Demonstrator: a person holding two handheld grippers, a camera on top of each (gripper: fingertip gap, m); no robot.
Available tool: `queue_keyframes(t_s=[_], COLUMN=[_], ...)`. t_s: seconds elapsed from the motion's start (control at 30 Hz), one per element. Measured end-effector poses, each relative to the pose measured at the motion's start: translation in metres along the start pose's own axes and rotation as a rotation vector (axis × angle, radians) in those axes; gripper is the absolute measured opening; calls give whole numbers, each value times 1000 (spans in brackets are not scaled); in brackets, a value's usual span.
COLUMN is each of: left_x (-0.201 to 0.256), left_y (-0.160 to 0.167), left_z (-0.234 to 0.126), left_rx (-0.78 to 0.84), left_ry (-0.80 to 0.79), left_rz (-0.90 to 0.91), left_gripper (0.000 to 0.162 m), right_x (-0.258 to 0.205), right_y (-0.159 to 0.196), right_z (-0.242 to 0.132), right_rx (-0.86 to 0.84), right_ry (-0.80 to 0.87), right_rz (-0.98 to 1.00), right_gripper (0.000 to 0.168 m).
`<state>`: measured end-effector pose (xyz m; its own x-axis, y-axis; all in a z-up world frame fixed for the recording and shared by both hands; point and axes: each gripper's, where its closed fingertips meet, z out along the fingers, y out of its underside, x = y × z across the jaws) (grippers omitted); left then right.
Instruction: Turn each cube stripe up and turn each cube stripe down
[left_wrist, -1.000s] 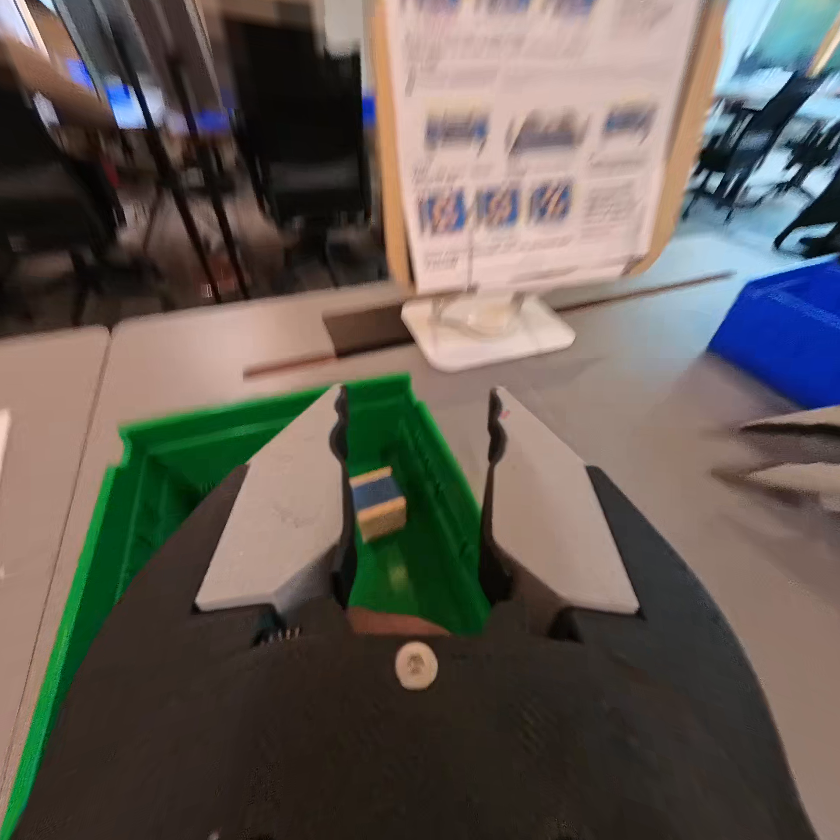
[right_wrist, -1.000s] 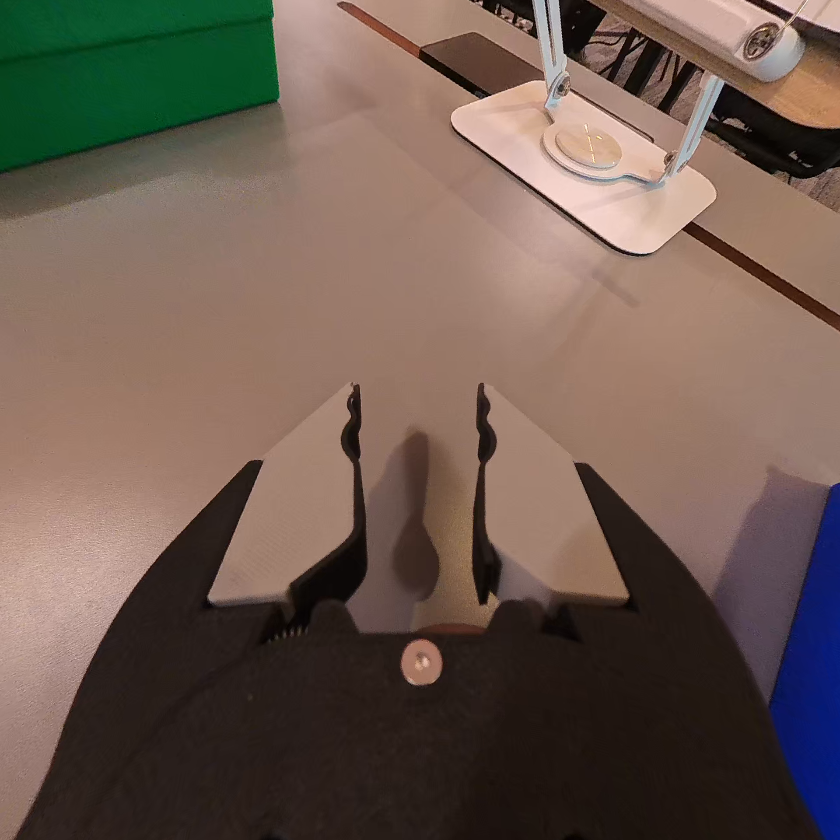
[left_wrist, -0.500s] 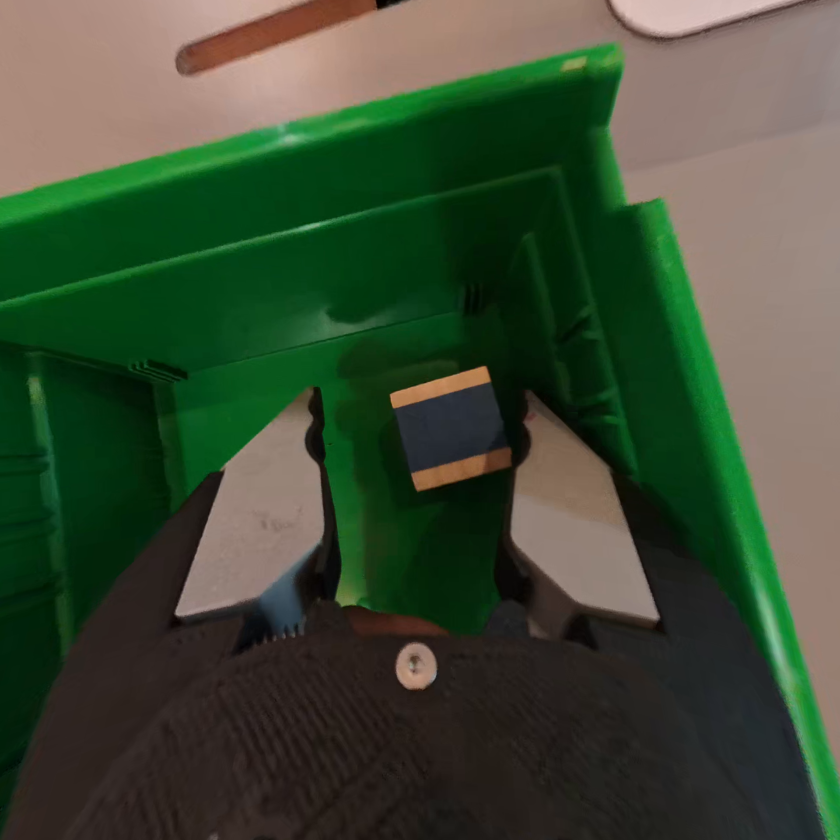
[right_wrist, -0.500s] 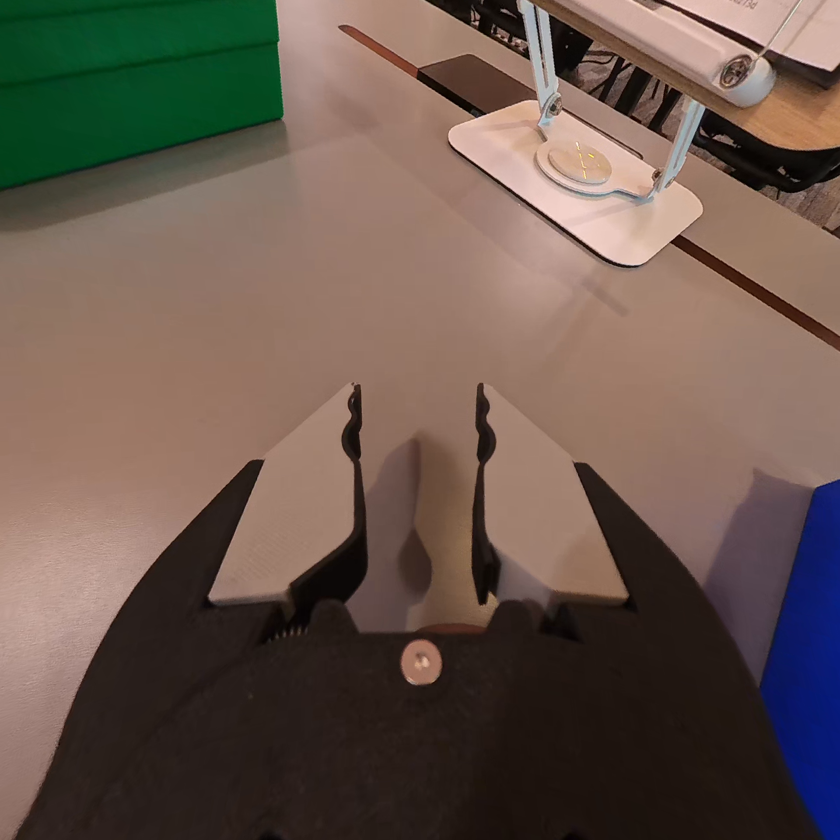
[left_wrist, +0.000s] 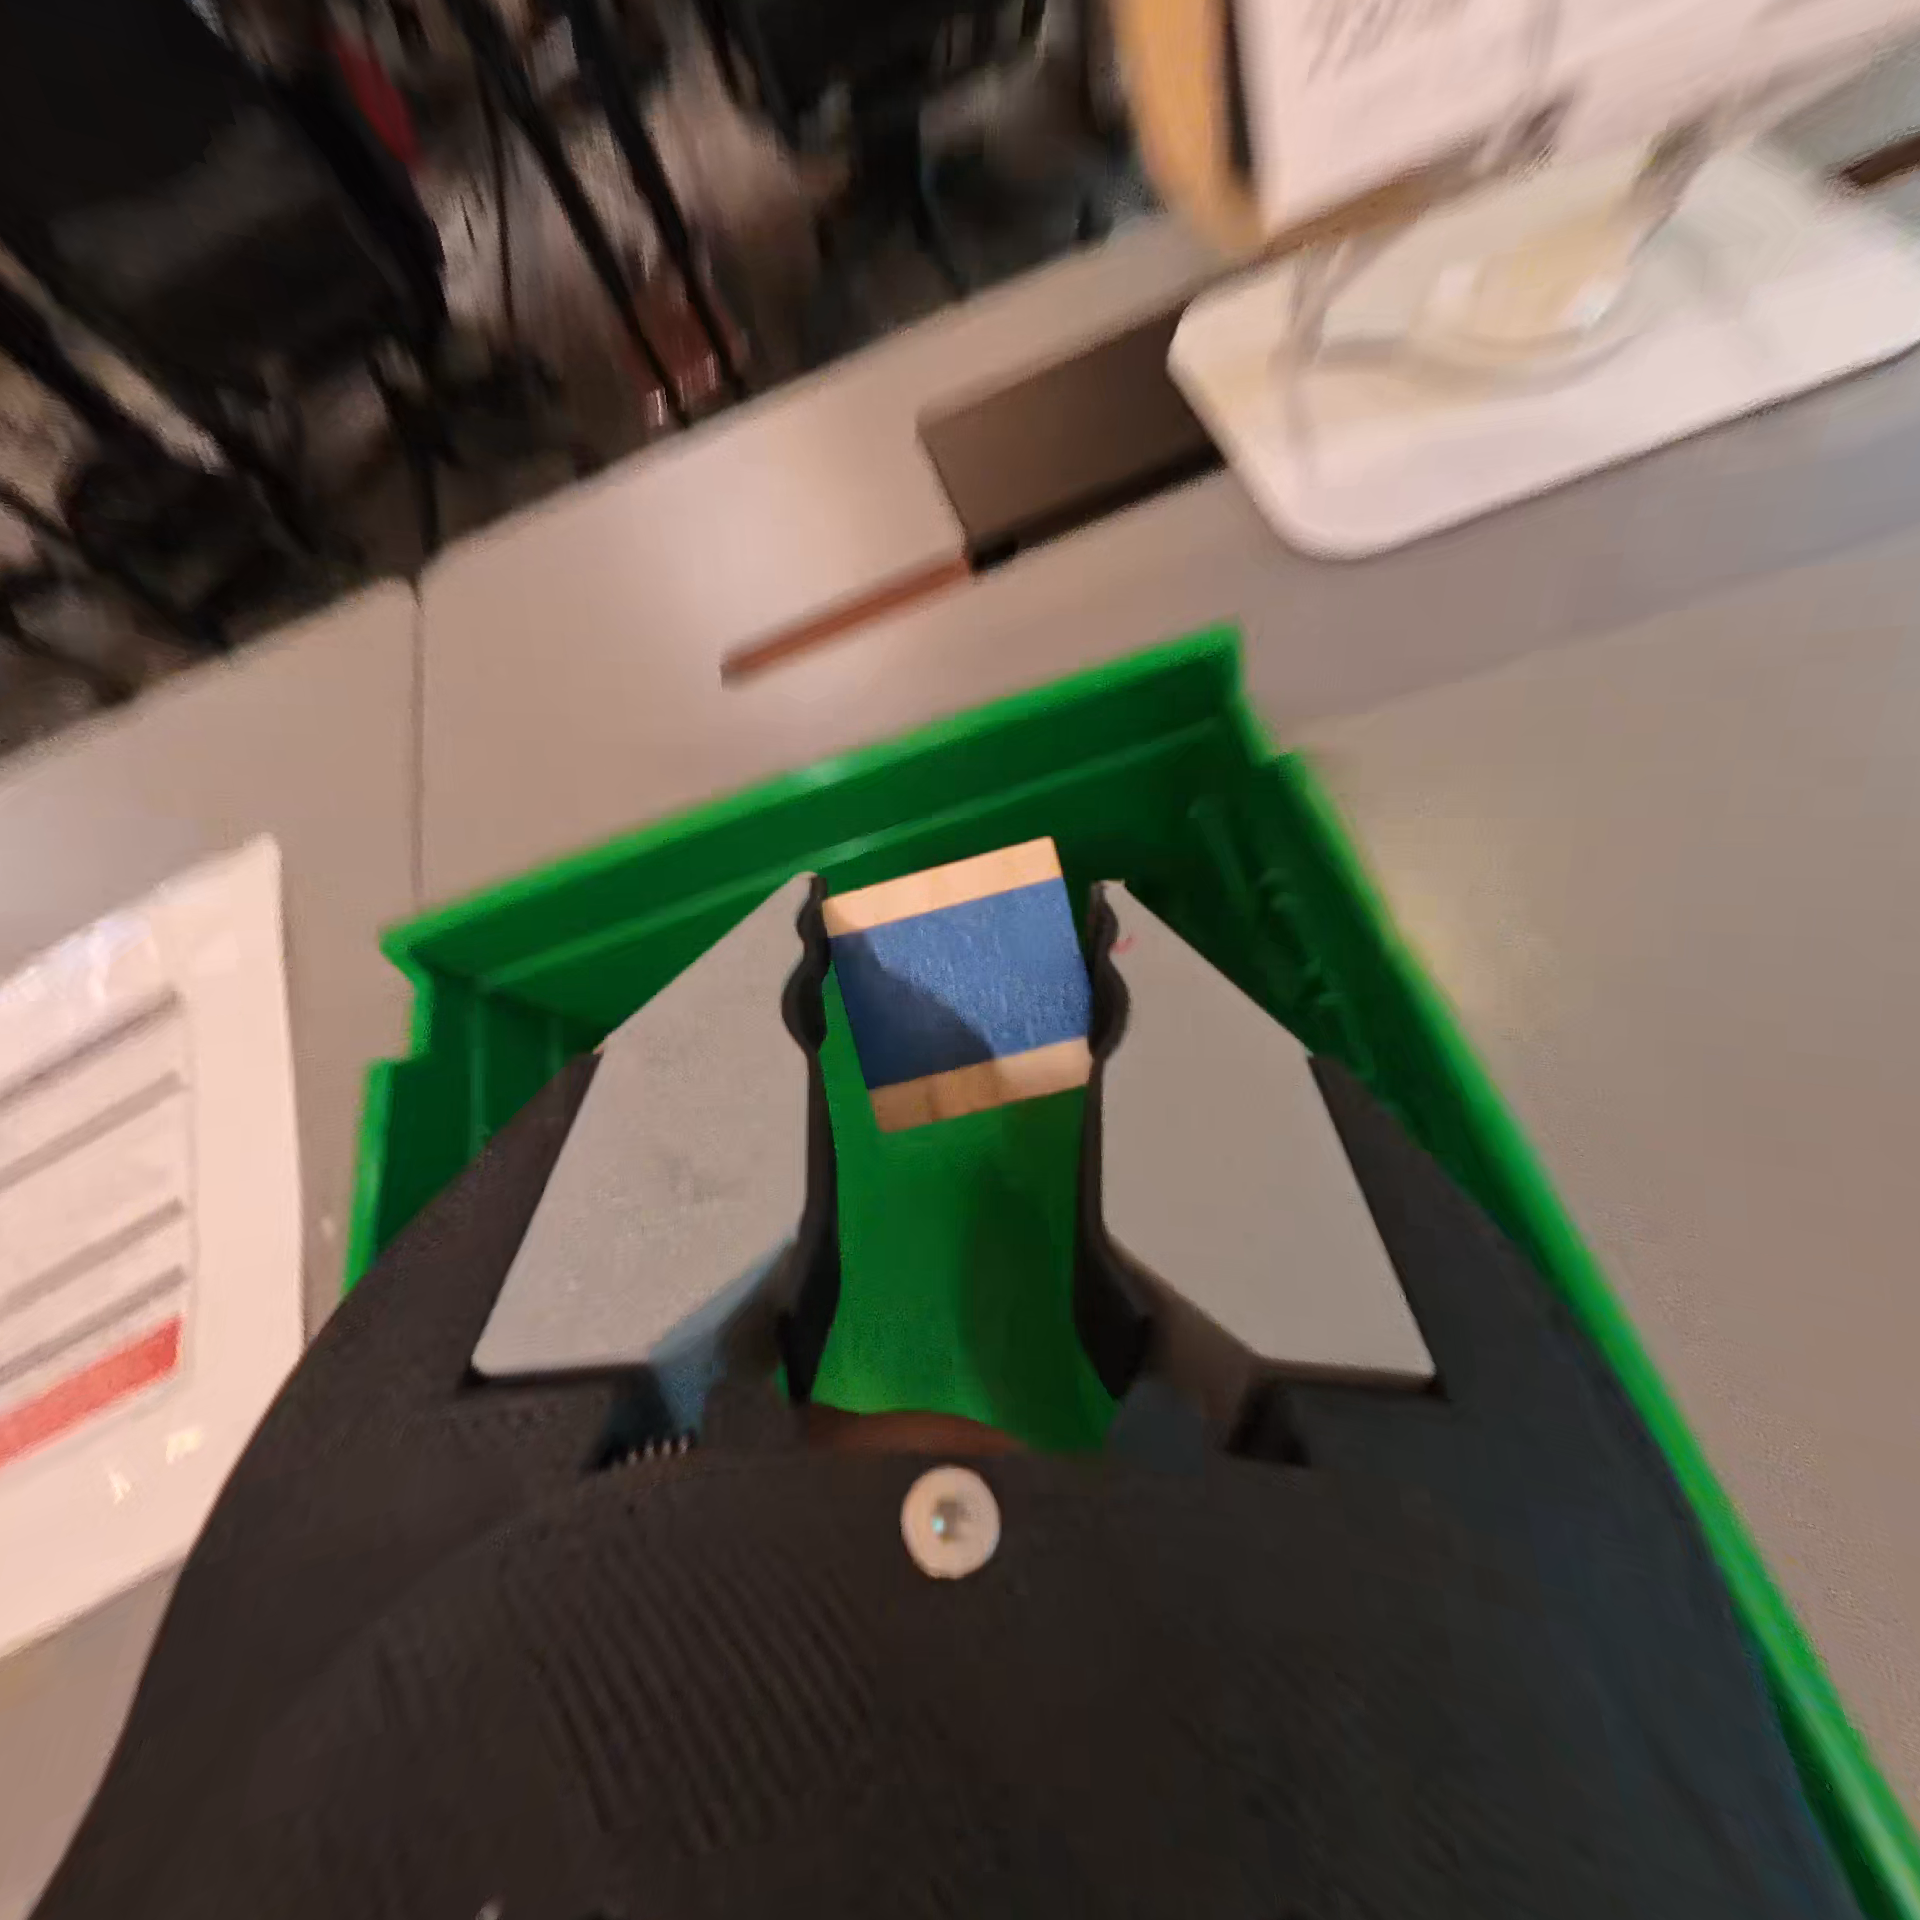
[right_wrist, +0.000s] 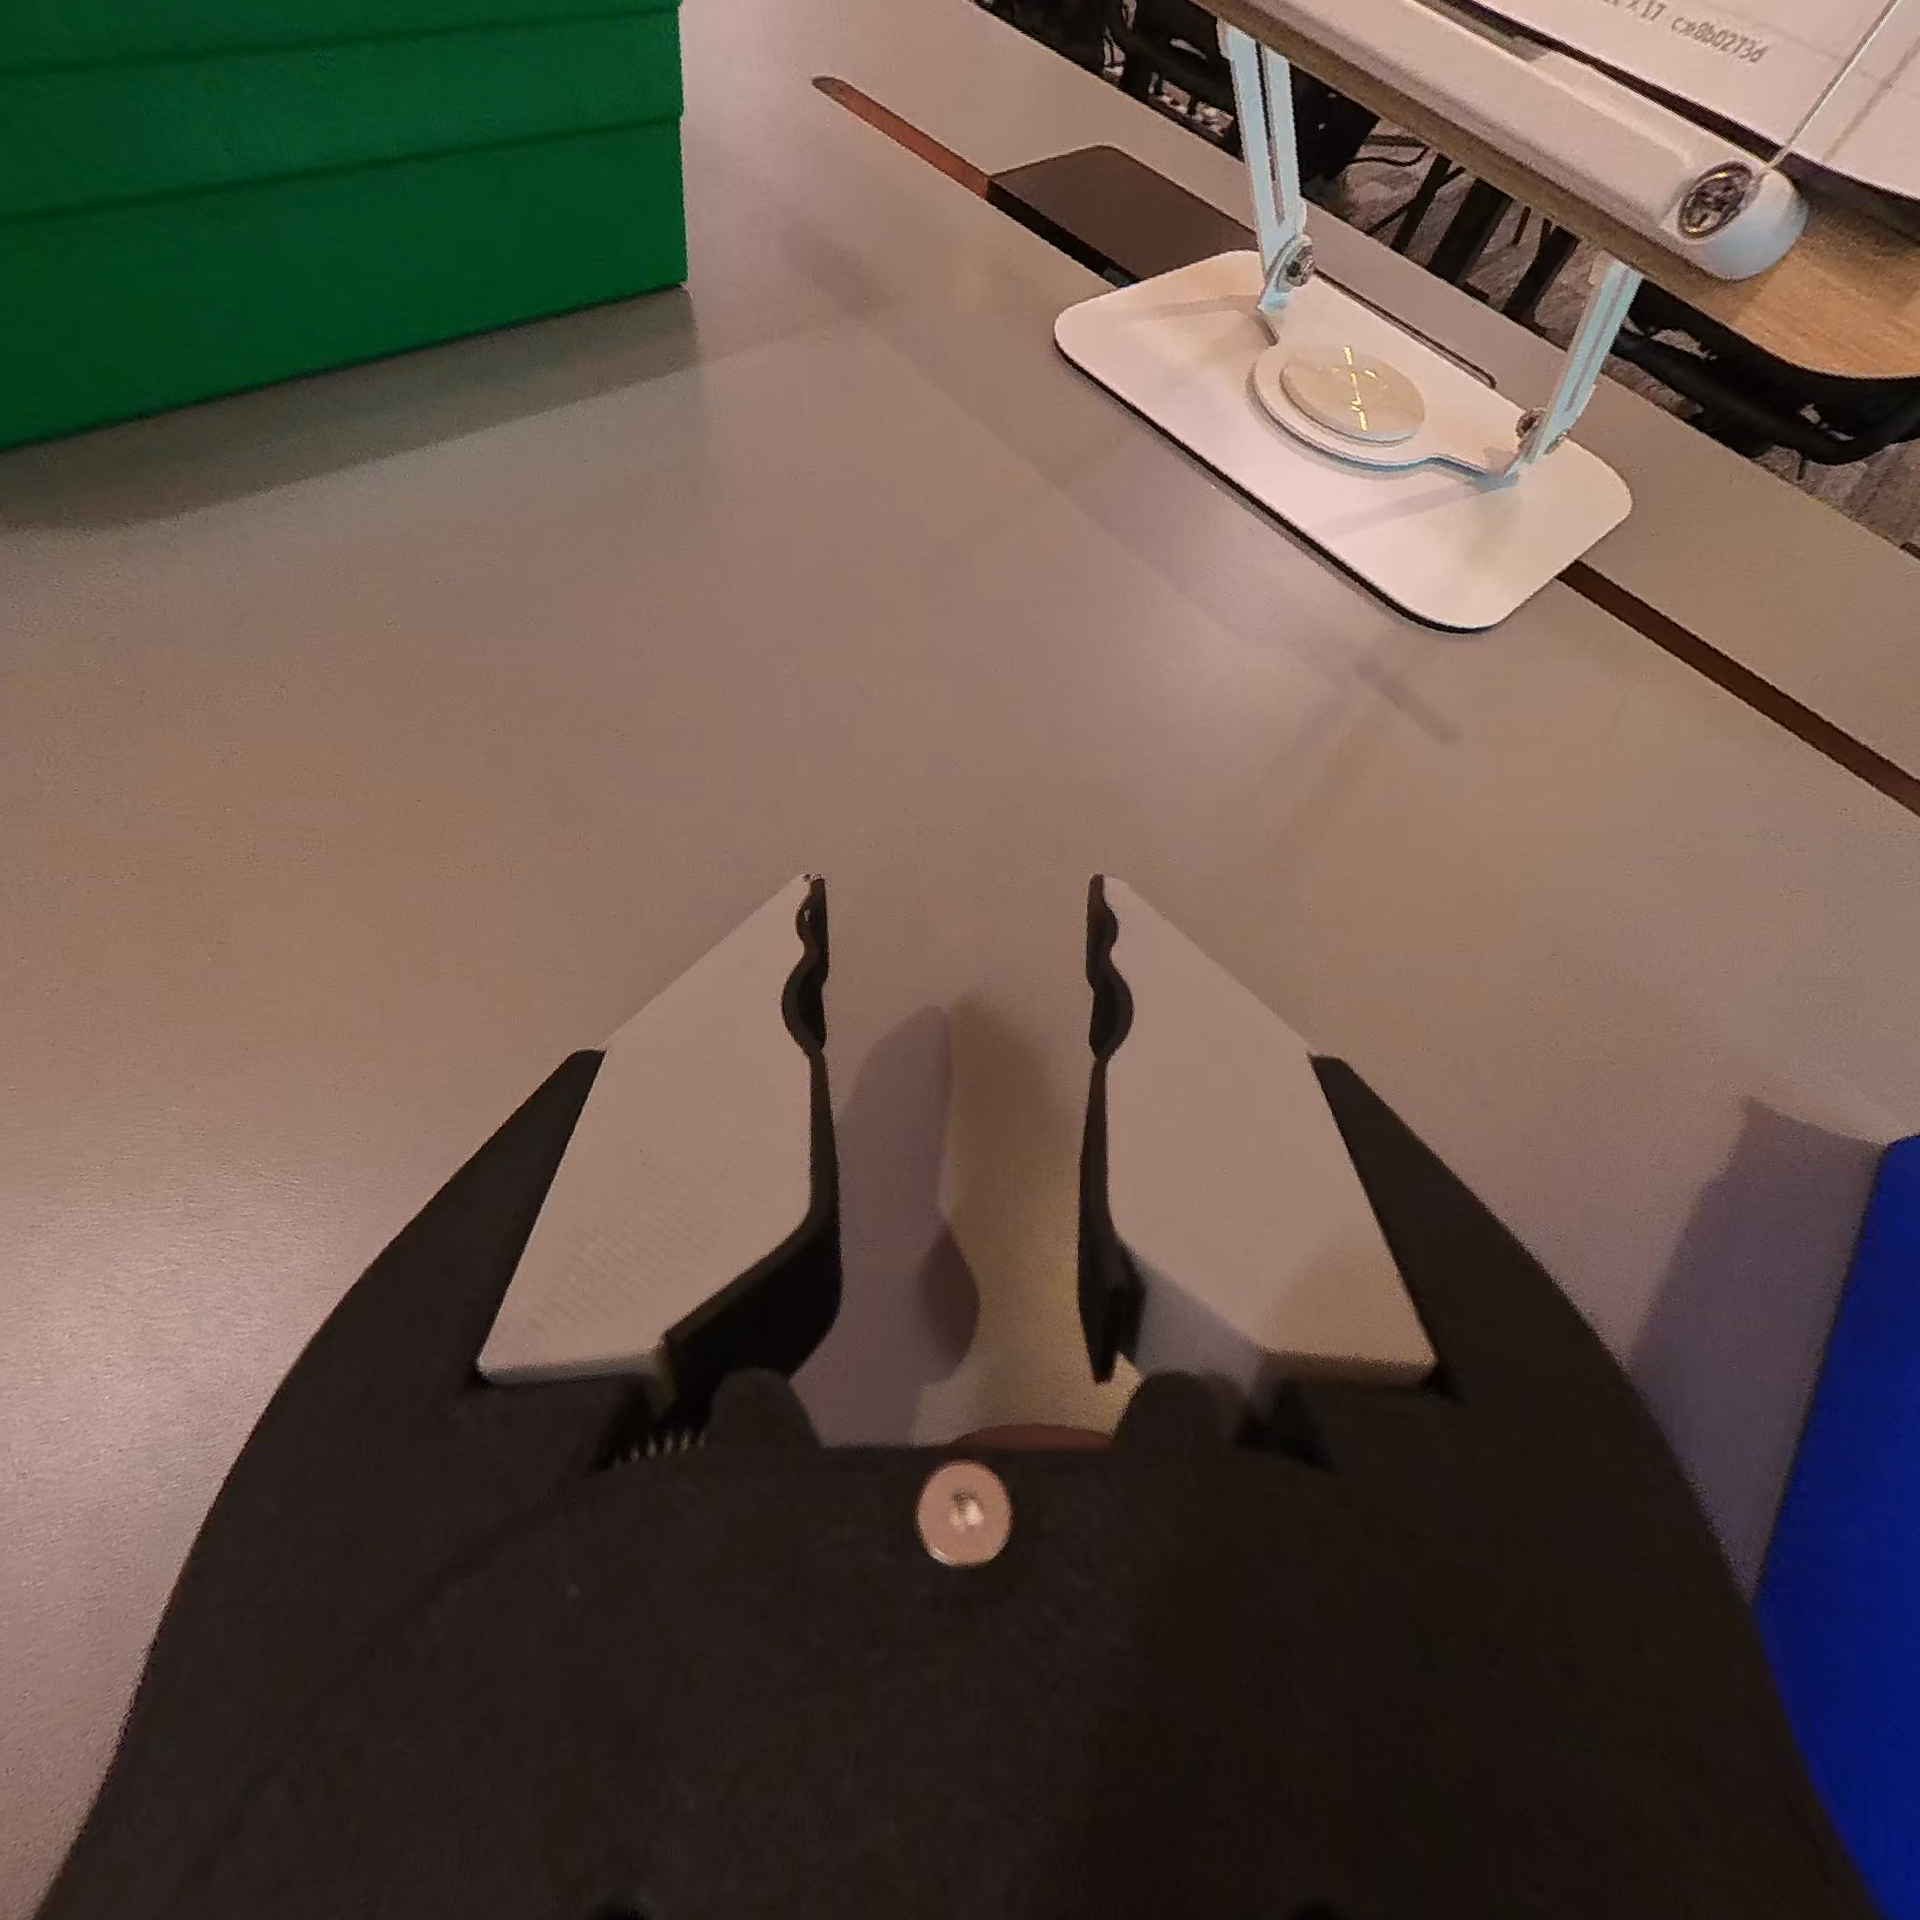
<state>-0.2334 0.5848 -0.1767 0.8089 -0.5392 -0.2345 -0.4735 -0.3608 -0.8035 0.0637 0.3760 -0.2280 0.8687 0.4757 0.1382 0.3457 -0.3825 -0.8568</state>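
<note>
Left wrist view showed the left gripper (left_wrist: 956, 971) clamping a small wooden cube with a blue stripe (left_wrist: 961, 982), held above the green plastic bin (left_wrist: 1382, 997). Right of that bin, the right gripper (right_wrist: 956, 971) hung over the grey table (right_wrist: 520, 727), its jaws apart and holding nothing.

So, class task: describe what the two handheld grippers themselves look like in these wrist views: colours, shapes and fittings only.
The left gripper and right gripper look identical. Each has a broad, black, finely ribbed body narrowing toward two wedge-shaped light grey fingers. The fingers' inner edges carry black pads with wavy notches near the tips. A silver screw sits at the body's centre. No cables or sleeves show.
</note>
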Motion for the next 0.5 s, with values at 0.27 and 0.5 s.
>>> queue_keyframes(t_s=[0.27, 0.5], left_x=[167, 314], left_y=[-73, -32], left_z=[-144, -218], left_rx=[702, 973], left_ry=[423, 744], left_rz=[471, 753], left_gripper=[48, 47], right_x=[-60, -123], right_y=[-31, -69], right_z=[-21, -91], right_rx=[155, 263], right_ry=[-485, -1274], right_rz=[193, 516], right_gripper=[53, 56])
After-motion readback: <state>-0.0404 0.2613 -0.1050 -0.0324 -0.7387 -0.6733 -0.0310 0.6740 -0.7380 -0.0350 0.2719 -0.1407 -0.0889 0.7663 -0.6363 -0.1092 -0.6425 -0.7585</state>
